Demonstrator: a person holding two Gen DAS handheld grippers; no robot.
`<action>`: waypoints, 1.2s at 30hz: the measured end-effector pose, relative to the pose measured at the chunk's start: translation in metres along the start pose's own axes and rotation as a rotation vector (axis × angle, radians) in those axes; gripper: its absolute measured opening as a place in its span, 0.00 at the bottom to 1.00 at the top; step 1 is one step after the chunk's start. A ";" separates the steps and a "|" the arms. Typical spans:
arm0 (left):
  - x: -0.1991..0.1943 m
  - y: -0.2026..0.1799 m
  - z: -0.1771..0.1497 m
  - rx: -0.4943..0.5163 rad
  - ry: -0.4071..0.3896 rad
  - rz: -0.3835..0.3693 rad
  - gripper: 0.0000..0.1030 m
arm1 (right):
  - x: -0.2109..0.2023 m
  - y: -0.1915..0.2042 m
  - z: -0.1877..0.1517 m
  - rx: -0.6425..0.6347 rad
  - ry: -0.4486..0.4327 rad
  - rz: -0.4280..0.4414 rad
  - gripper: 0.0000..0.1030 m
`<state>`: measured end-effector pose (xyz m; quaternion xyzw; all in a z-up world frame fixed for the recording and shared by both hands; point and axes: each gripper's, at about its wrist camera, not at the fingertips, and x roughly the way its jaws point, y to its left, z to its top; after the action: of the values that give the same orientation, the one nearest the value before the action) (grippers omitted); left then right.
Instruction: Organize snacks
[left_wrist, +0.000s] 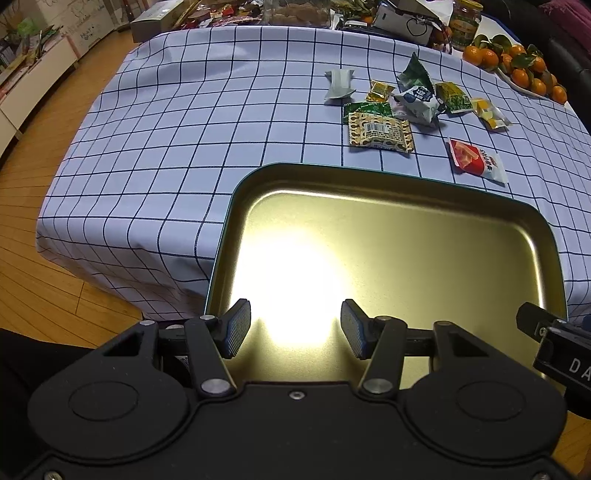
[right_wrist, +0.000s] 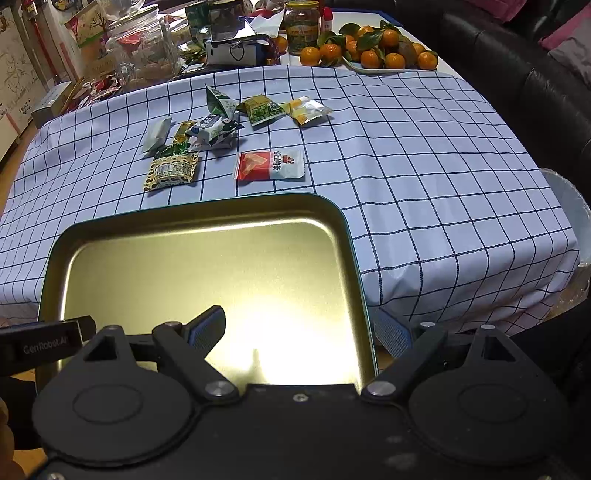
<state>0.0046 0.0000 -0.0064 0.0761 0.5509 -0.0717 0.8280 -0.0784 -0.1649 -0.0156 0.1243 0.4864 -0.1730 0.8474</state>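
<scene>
Left tool (left_wrist: 295, 328) sits low and level, jaws spread wide, ribbed pads (left_wrist: 238, 328) facing each other with nothing between them. Right tool (right_wrist: 301, 332) is spread wider still, one finger (right_wrist: 207, 326) angled inward, the other blue-padded finger (right_wrist: 393, 334) out to the side. The two tools ride side by side, each black body edging into the other's view.

We see a table under a checked cloth (right_wrist: 406, 155). On it lie a gold tray (right_wrist: 207, 214), scattered snack packets (right_wrist: 271, 165) and a plate of oranges (right_wrist: 373, 68)
</scene>
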 end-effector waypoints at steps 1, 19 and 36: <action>0.000 0.000 0.000 0.001 0.001 0.001 0.57 | 0.000 0.000 0.000 0.000 0.002 0.000 0.89; 0.002 0.002 0.000 -0.014 0.026 -0.013 0.57 | 0.005 0.001 0.001 0.000 0.036 0.009 0.89; -0.013 0.000 0.024 0.084 -0.010 -0.007 0.57 | 0.015 0.000 0.022 -0.052 0.219 -0.021 0.79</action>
<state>0.0213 -0.0044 0.0144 0.1086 0.5436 -0.0979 0.8265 -0.0540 -0.1757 -0.0181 0.1157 0.5818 -0.1544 0.7902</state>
